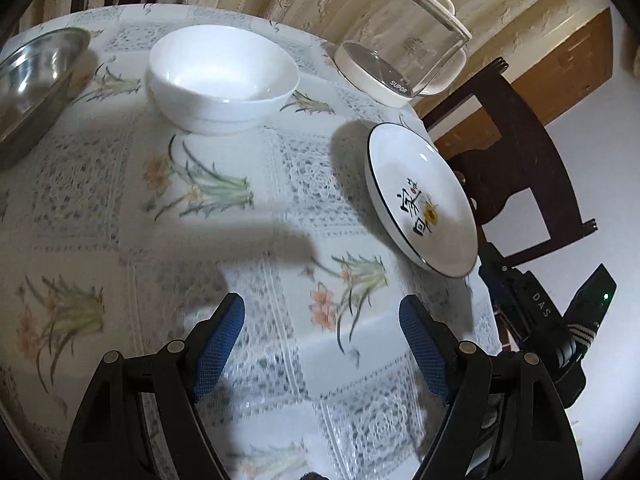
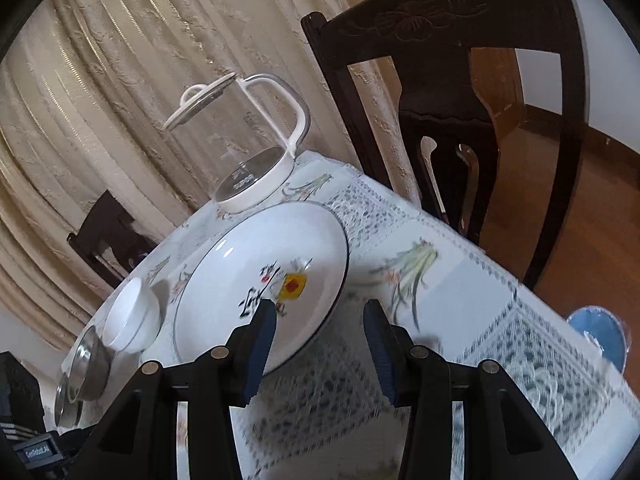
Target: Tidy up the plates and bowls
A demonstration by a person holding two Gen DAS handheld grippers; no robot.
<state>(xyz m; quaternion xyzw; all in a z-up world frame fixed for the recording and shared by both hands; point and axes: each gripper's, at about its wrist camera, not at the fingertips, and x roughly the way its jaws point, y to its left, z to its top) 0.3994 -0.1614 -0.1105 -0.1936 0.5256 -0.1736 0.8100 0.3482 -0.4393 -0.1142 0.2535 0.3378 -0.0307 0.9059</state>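
Tablecloth fabric [image 1: 100, 184] of pale, lace-patterned squares printed with orange flowers and green leaves covers the whole table and drapes over its edge. Near the far side sits a round white glazed ceramic bowl [image 1: 224, 76], smooth and glossy, apparently two nested together, judging by the doubled line near the base. To its left lies a shallow stainless steel basin [image 1: 36, 80] with a reflective, brushed interior. To the right of the bowl stands a clear glass kettle [image 1: 404, 48] on a cream plastic base, with a cream handle and a glass lid. A shallow round white ceramic plate [image 1: 420, 196] with a thin dark rim, black calligraphy and a yellow-and-red motif is in the air above the table's right edge, tilted and casting a shadow on the cloth. The left gripper [image 1: 320, 316], black plastic with blue textured pads, hangs over the cloth with its jaws spread wide and nothing between them. In the right wrist view, the right gripper [image 2: 320, 320] holds its jaws partly apart with the plate's near rim between the blue pads; whether the pads actually press on the rim cannot be told. Dark carved wooden chairs [image 2: 448, 80] stand beside the table, before ribbed beige curtains [image 2: 120, 60].
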